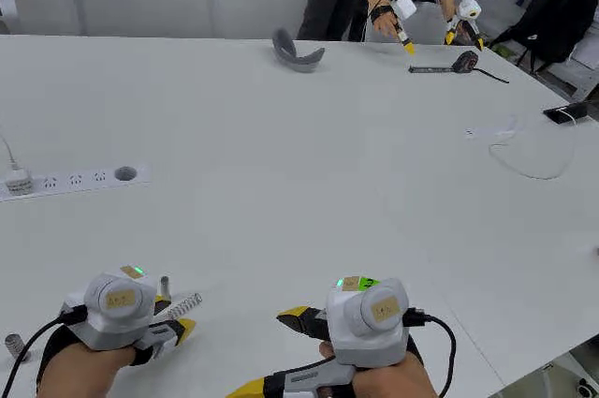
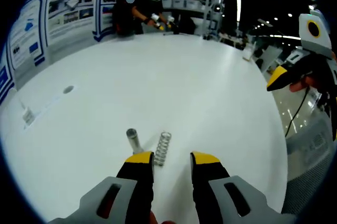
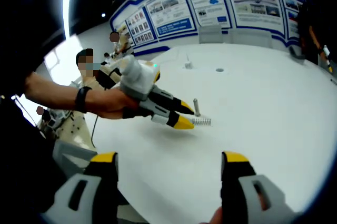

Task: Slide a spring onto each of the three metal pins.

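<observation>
One spring (image 1: 184, 306) lies on its side on the worktop (image 1: 299, 164) in the head view, at the tips of your left tool (image 1: 173, 316), with its long axis running from near left to far right. An upright pin (image 1: 165, 286) stands just beyond it, and a second pin (image 1: 13, 345) stands at the near left edge. Your right tool (image 1: 271, 351) hangs apart on the right.

From the left gripper view, the left tool (image 2: 172, 163) is parted narrowly and holds nothing. The spring (image 2: 164, 147) starts at the left jaw's tip and points away, with the pin (image 2: 132, 139) just to its left. If you pinch across the coils, the spring will likely roll or spring away, and a careless jaw could tip the pin.

In the right gripper view, your right tool (image 3: 168, 163) gapes wide and empty, well short of the spring (image 3: 201, 122).
</observation>
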Motion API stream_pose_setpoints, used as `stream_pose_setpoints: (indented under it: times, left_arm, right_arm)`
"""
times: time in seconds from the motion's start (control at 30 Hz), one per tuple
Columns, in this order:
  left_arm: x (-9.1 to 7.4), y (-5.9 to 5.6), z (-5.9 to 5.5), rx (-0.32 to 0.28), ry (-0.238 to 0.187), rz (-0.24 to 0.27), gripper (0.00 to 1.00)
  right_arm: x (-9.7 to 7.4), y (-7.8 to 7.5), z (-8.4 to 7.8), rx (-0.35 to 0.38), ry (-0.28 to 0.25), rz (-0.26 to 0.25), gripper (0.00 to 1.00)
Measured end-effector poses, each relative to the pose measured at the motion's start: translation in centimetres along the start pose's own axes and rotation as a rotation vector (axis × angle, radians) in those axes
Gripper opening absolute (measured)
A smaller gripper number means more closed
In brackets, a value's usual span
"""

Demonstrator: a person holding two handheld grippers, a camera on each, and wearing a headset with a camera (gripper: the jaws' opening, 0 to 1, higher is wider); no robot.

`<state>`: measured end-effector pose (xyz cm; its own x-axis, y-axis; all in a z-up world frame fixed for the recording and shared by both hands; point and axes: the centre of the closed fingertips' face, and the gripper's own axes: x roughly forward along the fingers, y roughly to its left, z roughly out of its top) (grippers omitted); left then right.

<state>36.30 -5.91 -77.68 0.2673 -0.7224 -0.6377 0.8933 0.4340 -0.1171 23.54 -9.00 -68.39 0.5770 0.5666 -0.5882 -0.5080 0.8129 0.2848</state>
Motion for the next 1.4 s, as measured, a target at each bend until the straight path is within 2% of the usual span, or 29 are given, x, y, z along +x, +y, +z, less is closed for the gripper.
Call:
stream_pose_setpoints:
  times: [0.3,0.6,0.63,0.7,0.8,0.97,1.13,1.4]
  left_arm:
    - [1.4,1.2,-0.4,-0.029,0.017,0.043,0.19]
    - [1.9,1.4,-1.6,-0.014,0.065,0.051,0.15]
    - [1.8,1.5,-1.4,-0.009,0.055,0.058,0.13]
    - [1.7,1.6,-1.5,-0.010,0.061,0.058,0.12]
    - [1.8,1.7,-1.5,0.034,0.070,0.056,0.11]
    - [1.4,1.8,-1.7,0.013,0.076,0.060,0.11]
    - [0.5,1.2,-2.5,0.024,0.088,0.054,0.10]
    - [-1.2,0.4,-4.3,-0.011,0.096,0.054,0.10]
  right_arm:
    - [-0.4,-0.5,0.1,0.005,-0.001,-0.011,0.82]
    - [0.0,-0.1,-0.4,0.011,0.006,-0.001,0.82]
    - [0.0,-0.1,-0.5,0.011,0.011,0.001,0.82]
    - [0.1,-0.1,-0.7,0.008,0.022,-0.001,0.81]
    - [0.2,-0.2,-0.6,0.013,0.018,-0.003,0.81]
    - [0.2,-0.3,-0.2,0.010,0.013,-0.004,0.81]
    - [0.3,-0.3,-0.5,0.012,0.017,-0.003,0.81]
    - [0.4,0.1,-0.9,0.009,0.028,0.003,0.81]
